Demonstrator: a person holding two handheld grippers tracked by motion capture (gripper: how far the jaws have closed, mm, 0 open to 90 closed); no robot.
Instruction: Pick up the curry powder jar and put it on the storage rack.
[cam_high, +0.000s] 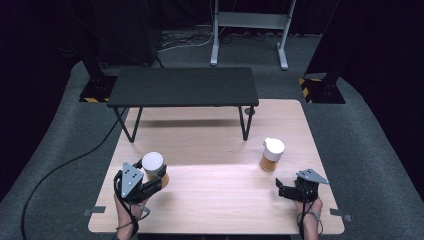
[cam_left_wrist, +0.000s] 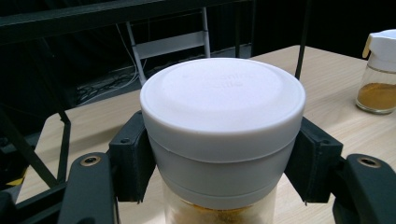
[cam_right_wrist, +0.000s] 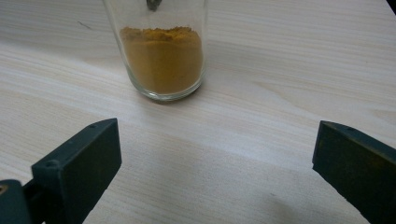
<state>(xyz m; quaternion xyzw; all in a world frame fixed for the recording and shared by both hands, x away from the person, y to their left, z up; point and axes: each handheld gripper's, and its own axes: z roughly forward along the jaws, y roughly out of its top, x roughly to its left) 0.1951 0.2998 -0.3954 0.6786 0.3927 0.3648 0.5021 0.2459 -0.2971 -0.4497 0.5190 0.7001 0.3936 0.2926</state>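
**White-lidded jar in the left grip**

The white-lidded jar (cam_left_wrist: 222, 135) sits pinched between the jaws of the left hand-held gripper (cam_high: 150, 181) near the bench's left front. The right hand-held gripper (cam_right_wrist: 215, 172) has its jaws spread, facing a glass shaker (cam_high: 272, 154) of orange powder. The pale wooden bench (cam_high: 215, 195) carries a small black table (cam_high: 183, 86); grey carpet and dark room surround it. The jar's base is cut off.

on the near left of the desk (cam_high: 215, 190) the left claw (cam_high: 159, 176) clamps a white-lidded jar (cam_high: 154, 164). near right, the right claw (cam_high: 281, 188) stands apart from a white-capped jar of orange powder (cam_high: 271, 154). a black stand (cam_high: 183, 86) spans the far edge.
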